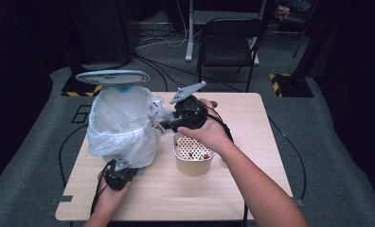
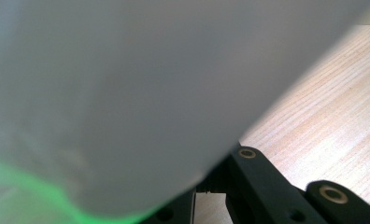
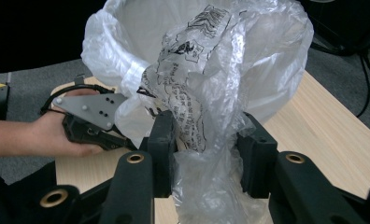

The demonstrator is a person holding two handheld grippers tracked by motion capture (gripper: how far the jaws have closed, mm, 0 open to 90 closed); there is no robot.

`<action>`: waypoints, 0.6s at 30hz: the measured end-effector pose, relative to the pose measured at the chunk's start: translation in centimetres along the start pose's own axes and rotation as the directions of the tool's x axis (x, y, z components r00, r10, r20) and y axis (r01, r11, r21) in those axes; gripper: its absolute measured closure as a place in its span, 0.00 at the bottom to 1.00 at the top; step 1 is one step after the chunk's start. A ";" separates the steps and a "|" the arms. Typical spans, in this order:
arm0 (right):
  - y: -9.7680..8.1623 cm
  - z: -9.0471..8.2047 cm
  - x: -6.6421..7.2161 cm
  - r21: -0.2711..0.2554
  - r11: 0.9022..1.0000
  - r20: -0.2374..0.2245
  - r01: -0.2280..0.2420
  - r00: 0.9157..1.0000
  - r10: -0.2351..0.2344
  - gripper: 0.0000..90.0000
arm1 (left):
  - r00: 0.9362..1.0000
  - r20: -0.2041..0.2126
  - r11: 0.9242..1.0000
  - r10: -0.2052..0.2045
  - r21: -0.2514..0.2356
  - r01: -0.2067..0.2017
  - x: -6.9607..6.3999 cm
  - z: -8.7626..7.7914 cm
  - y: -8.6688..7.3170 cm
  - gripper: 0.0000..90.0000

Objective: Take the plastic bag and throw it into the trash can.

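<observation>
Two grippers share the job. At the left, the left gripper [image 1: 120, 171] is clenched against the base of the lined bin [image 1: 121, 125], steadying it. Moving right, the right gripper [image 3: 206, 140] grasps a crumpled printed plastic wrapper [image 3: 192, 107] at the bin's rim; dropping it in looks like what remains. Farther right, the paper cup [image 1: 193, 158] waits on the table [image 1: 252, 123].

clear wrapper [image 3: 197, 107] – black print, white bin liner [image 1: 117, 118], pale wood table [image 1: 252, 184], beige cup [image 1: 193, 165]
</observation>
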State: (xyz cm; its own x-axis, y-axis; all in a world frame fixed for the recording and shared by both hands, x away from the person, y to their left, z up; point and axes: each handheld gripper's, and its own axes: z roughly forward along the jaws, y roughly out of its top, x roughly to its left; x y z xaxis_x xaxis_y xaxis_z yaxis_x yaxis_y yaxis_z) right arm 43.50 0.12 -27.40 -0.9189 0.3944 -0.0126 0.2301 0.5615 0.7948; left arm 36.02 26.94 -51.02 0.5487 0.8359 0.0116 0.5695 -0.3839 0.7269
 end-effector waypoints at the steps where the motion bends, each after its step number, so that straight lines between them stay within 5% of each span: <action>1: 0.0 0.0 0.0 0.000 1.000 0.000 0.000 1.000 0.000 0.70 | 1.000 -0.007 1.000 0.017 0.013 -0.017 0.1 -0.1 0.0 1.00; 4: 0.3 0.6 -0.2 -0.001 1.000 -0.003 -0.009 1.000 0.009 0.70 | 1.000 0.001 1.000 -0.003 -0.004 0.003 0.0 0.0 0.0 1.00; 12: 1.2 1.4 -0.3 -0.010 1.000 -0.002 -0.004 1.000 0.003 0.70 | 0.999 -0.005 0.999 0.038 0.022 -0.038 0.3 -0.2 0.0 1.00; 18: 2.2 2.2 -0.2 -0.008 1.000 -0.005 0.006 1.000 -0.006 0.70 | 1.000 -0.003 1.000 0.020 0.020 -0.020 0.2 -0.1 0.0 1.00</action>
State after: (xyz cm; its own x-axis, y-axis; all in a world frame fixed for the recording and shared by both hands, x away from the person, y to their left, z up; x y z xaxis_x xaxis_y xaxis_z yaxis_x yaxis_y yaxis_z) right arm 44.86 2.85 -27.00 -0.9216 0.3879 -0.0143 0.2225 0.5581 0.7994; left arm 36.01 27.13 -50.93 0.5579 0.8295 0.0280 0.5707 -0.4079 0.7127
